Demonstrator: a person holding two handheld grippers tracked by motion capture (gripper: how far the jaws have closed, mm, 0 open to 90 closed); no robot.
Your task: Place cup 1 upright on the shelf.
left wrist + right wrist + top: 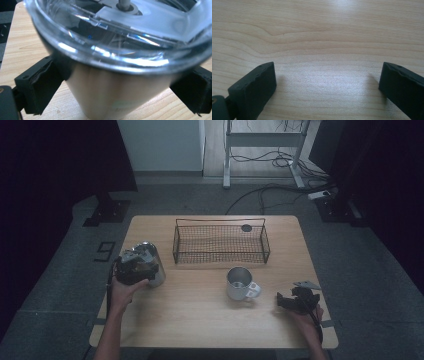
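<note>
1. Nearest the lens in the left gripper view, a clear plastic lid [117, 32] is seen capping a steel tumbler [112, 95], whose smooth wall tapers downward between the two black jaws.
2. The left gripper [134, 266] is closed around the tumbler [150, 262]: both jaws are pressed against the wall just below the lid's rim, one on each side.
3. The tumbler is found at the left of the wooden table [200, 320], to the left of the wire basket [221, 242] and well apart from the steel mug [241, 283].
4. Whether its base rests on the table or is lifted slightly cannot be told.
5. Its long axis is judged to be roughly upright, mouth and lid pointing up, narrow base down; some lean cannot be excluded.
6. The steel body is judged stiff and fairly light if empty, but polished and slippery; the taper means a slack grip could let it slide downward.
7. A hold high on the wall, under the wider lid rim, is judged safest, since the rim acts as a stop. The plastic lid itself is better not squeezed.
8. The right gripper [295, 301] is held wide and empty, low over bare wood near the table's right edge, right of the mug.
</note>
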